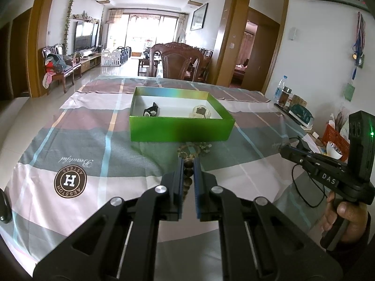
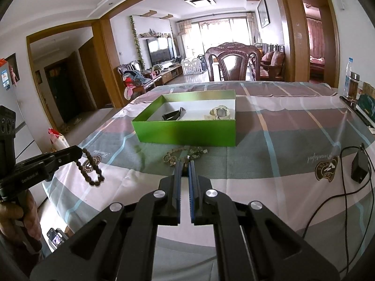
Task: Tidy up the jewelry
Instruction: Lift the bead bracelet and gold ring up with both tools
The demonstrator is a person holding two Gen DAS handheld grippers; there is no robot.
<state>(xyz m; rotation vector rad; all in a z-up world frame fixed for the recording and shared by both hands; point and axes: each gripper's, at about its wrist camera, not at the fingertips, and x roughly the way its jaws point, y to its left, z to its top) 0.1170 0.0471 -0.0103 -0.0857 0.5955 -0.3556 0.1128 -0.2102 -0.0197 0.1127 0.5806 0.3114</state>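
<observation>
Bead bracelet (image 1: 188,175) sits clamped in the left tool (image 1: 188,164), green box (image 1: 180,128) ahead; a loose loop could snag its rim. Right view: right tool (image 2: 185,164) pinches a chain (image 2: 187,153) beyond its tips, which may slip.

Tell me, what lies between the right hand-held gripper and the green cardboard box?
A pale metal chain necklace lies heaped on the checked tablecloth, right before the green cardboard box; the right hand-held gripper pinches its near end. The right wrist view shows it.
</observation>
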